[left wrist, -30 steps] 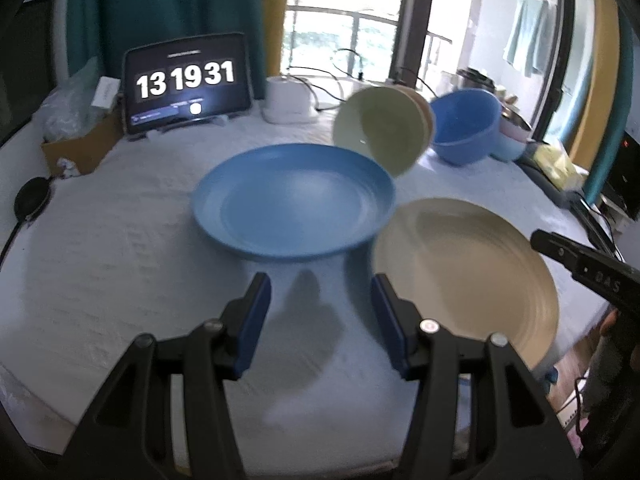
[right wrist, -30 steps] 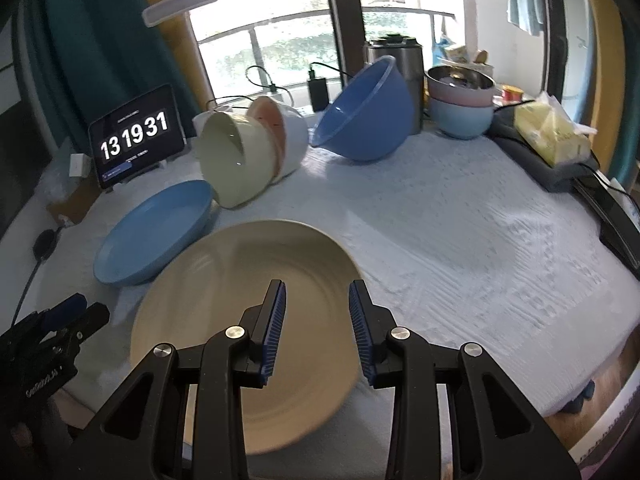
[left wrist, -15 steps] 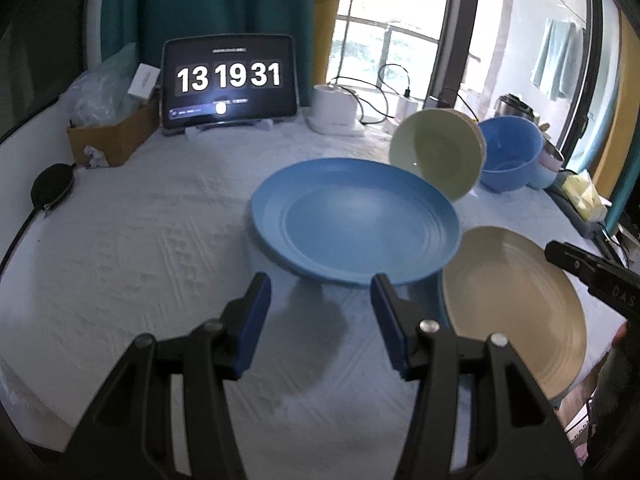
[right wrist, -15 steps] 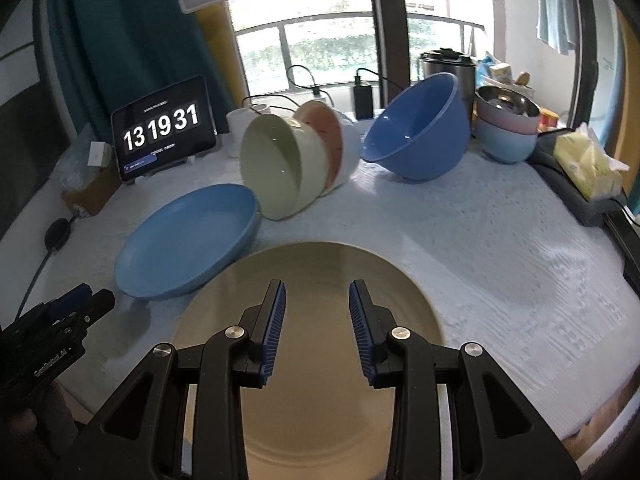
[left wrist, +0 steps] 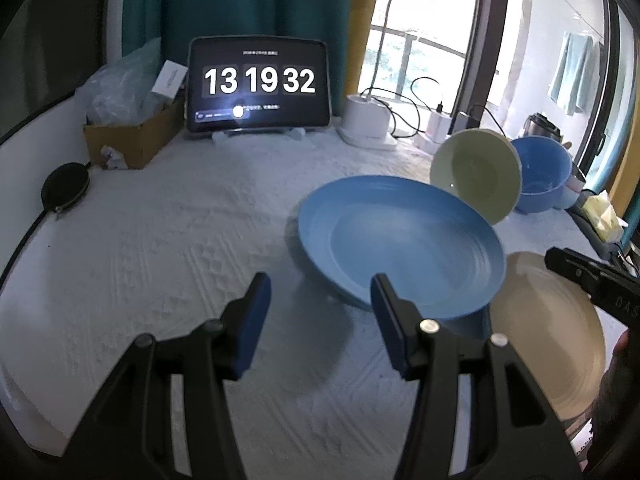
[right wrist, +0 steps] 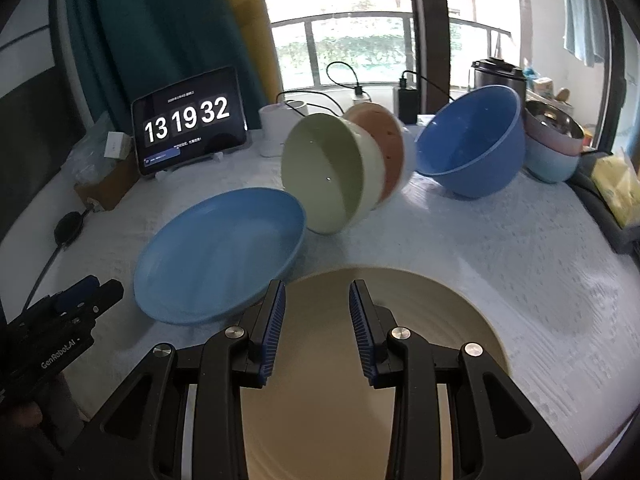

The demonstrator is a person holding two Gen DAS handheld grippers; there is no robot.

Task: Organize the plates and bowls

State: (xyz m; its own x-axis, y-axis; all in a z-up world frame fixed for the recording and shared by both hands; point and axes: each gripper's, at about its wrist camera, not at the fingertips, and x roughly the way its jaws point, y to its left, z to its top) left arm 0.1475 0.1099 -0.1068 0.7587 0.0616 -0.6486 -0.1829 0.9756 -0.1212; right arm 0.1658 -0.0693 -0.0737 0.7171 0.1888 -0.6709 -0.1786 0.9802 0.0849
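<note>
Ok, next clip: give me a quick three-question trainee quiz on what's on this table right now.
1. True or false: the blue plate sits stacked on the beige plate.
2. The green bowl lying on its side is nested with a bowl of which colour? A) orange B) black C) purple
3. Do the right tongs hold anything?

Key:
1. False; the two plates lie side by side on the white cloth.
2. A, the orange bowl.
3. No; their jaws stand apart above the beige plate with nothing between them.

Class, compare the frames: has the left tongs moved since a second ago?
Yes. The left tongs have swung leftward: the tablet clock now sits centred above them.
</note>
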